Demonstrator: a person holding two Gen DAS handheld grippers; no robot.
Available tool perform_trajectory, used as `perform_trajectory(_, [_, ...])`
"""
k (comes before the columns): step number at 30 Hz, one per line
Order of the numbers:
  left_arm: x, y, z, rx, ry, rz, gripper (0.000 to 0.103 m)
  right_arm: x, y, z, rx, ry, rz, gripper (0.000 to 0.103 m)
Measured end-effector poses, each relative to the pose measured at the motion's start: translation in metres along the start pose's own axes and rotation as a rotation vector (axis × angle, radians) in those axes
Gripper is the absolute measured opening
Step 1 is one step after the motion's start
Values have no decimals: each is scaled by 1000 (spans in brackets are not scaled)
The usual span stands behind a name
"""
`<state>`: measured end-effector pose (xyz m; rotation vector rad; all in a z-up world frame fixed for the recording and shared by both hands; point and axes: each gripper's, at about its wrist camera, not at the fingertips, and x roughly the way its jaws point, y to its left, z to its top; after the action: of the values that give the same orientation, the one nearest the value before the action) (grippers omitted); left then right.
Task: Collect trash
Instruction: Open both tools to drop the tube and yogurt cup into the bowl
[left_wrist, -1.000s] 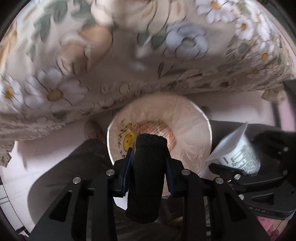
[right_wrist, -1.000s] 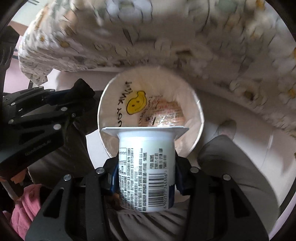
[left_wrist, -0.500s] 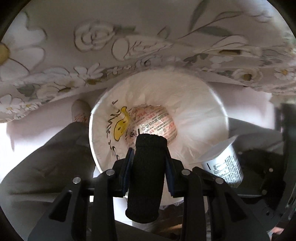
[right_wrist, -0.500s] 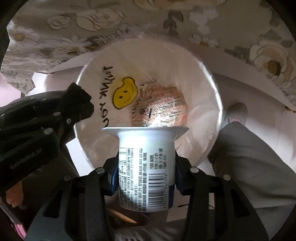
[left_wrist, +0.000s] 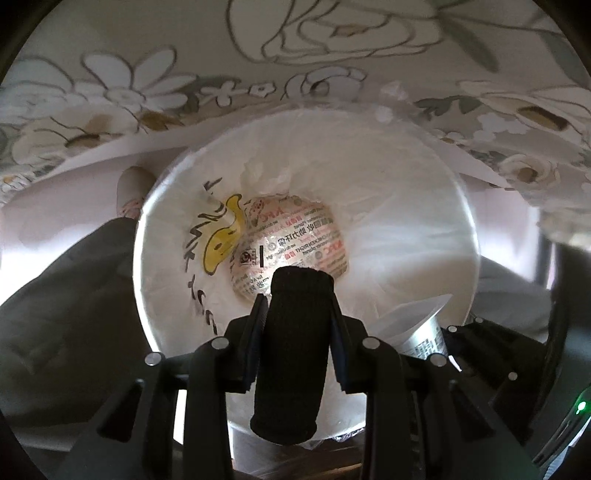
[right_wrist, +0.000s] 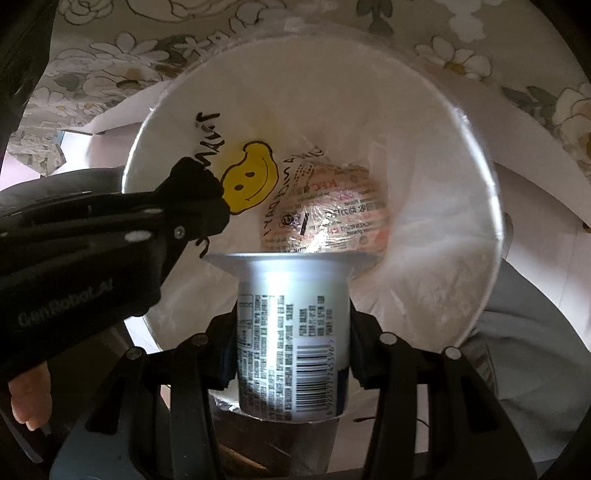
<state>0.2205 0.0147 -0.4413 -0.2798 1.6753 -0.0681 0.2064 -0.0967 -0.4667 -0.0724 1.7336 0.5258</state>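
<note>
A white trash bin (left_wrist: 436, 192) lined with a smiley-face plastic bag stands on the floor, also in the right wrist view (right_wrist: 461, 155). A crumpled printed wrapper (left_wrist: 295, 236) lies at its bottom and shows in the right wrist view (right_wrist: 332, 210) too. My left gripper (left_wrist: 295, 317) is shut on a black fabric roll (left_wrist: 291, 354), held over the bin mouth. My right gripper (right_wrist: 293, 306) is shut on a white yogurt cup (right_wrist: 293, 343) with a barcode, also over the bin. The left gripper with the roll shows at the left of the right wrist view (right_wrist: 195, 206).
A floral tablecloth (left_wrist: 258, 55) hangs over the bin's far side. The person's grey trouser legs (left_wrist: 66, 295) and a shoe (left_wrist: 133, 184) flank the bin on the pale floor. The yogurt cup's rim (left_wrist: 413, 314) shows in the left wrist view.
Both grippers have come down closer to the bin mouth, so the bin now fills both views. Both still hold their items.
</note>
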Motion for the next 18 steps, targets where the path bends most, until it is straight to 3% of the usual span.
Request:
perform_trajectory(3, [6, 3, 0, -13, 7, -8, 35, 5, 0, 3, 1, 10, -2, 53])
perform_trajectory(6, [11, 7, 2, -47, 16, -4, 58, 7, -4, 5, 20, 14, -13, 64])
perform_trajectory(18, [4, 9, 2, -36, 11, 0, 59, 3, 0, 6, 5, 1, -33, 66])
